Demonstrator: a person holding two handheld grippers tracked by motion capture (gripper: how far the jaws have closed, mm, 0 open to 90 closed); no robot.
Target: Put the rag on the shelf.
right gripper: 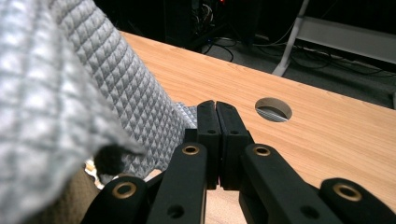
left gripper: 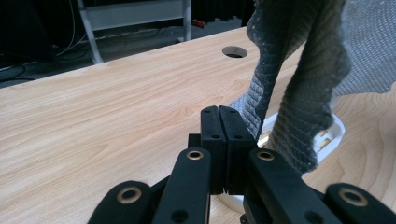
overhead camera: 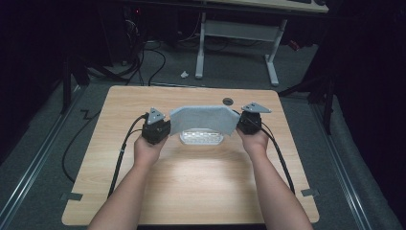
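Forearms lift quilted grey cloth [overhead camera: 203,119] over white tray [overhead camera: 201,138].

The table [overhead camera: 191,191] fills the centre of the high view, with a cloth [overhead camera: 203,120] stretched across its upper middle between the left gripper [overhead camera: 156,128] at its left end and the right gripper [overhead camera: 250,120] at its right end. A tray [overhead camera: 201,138] lies on the table just below the cloth. A round hole [overhead camera: 228,101] sits above the cloth near the far edge. A desk frame [overhead camera: 237,33] stands on the floor at the top.
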